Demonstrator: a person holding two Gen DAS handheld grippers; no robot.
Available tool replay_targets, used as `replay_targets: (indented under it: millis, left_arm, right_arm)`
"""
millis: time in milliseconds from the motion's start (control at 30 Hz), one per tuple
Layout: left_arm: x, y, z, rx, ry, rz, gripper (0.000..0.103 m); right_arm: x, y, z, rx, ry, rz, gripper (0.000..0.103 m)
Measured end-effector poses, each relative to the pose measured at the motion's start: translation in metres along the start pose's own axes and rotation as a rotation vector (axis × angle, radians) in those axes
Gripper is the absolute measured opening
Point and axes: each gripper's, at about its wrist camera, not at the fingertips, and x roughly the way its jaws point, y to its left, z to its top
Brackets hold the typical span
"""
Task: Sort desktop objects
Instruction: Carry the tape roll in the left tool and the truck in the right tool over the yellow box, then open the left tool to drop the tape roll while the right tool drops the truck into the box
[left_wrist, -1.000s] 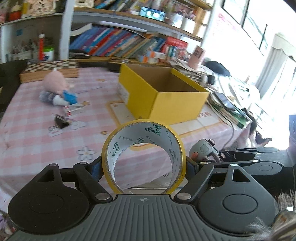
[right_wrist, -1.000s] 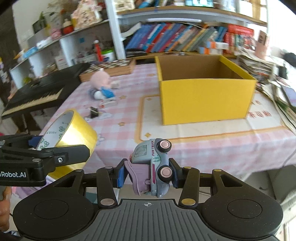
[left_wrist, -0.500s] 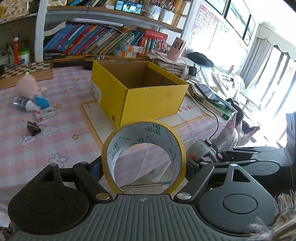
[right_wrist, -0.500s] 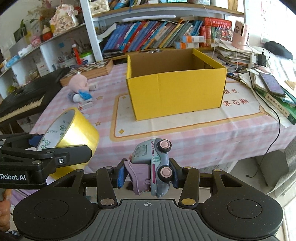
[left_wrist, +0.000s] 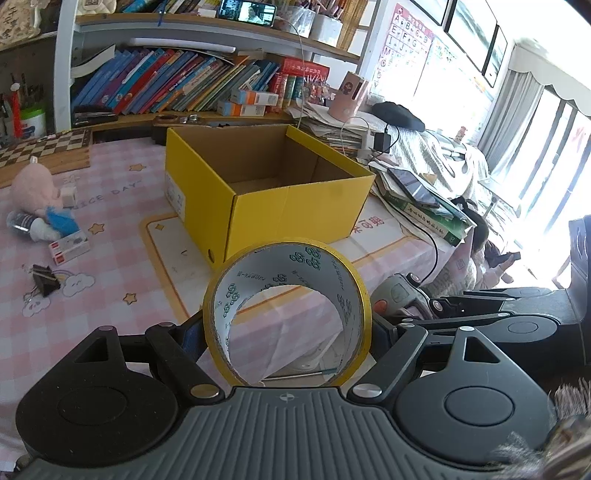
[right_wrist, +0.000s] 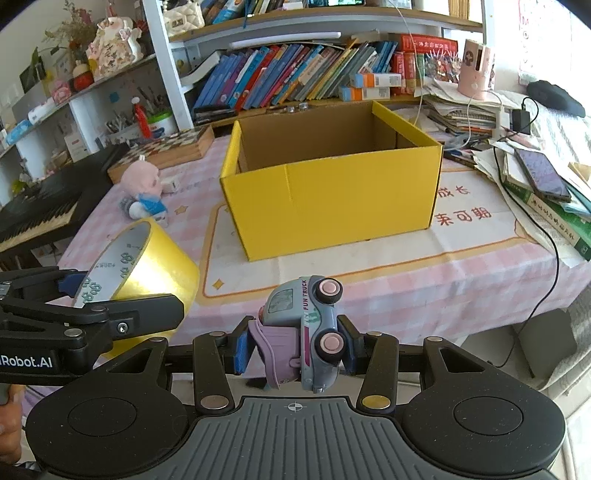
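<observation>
Yellow roll of packing tape (left_wrist: 287, 314) sits clenched in the left tool (left_wrist: 287, 332); the right tool (right_wrist: 295, 347) grips a grey-and-purple toy truck (right_wrist: 306, 332) before the open yellow cardboard box (right_wrist: 332, 199).

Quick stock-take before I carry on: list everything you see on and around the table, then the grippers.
cardboard box: one, yellow, open, mid-table
tape roll: one, yellow, in left gripper
toy truck: one, grey-blue and purple, in right gripper
plush doll: one, pink, table's left side
small carton: one, white and red, beside doll
binder clip: one, black, left near edge
chessboard: one, wooden, far left
books: many, mostly blue, shelf behind
phone: one, dark, on right-hand book pile
left gripper: shut on tape
right gripper: shut on truck
</observation>
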Motion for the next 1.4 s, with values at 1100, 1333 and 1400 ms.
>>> replay_targets:
  millis: [1100,1333,1400]
  left_arm:
    - [0.069,-0.039,0.109,0.051,-0.147,0.007,0.08]
    - [0.086,-0.035,0.163,0.042,-0.241,0.055,0.08]
    - [0.099,-0.033,0.174,0.056,-0.235,0.082,0.08]
  right_arm:
    - [0.031,-0.085,0.121,-0.163,-0.151,0.046,0.046]
    - [0.062,-0.086,0.172,-0.326,-0.187,0.107,0.046]
    - [0.076,-0.082,0.184,-0.394,-0.182,0.118,0.046]
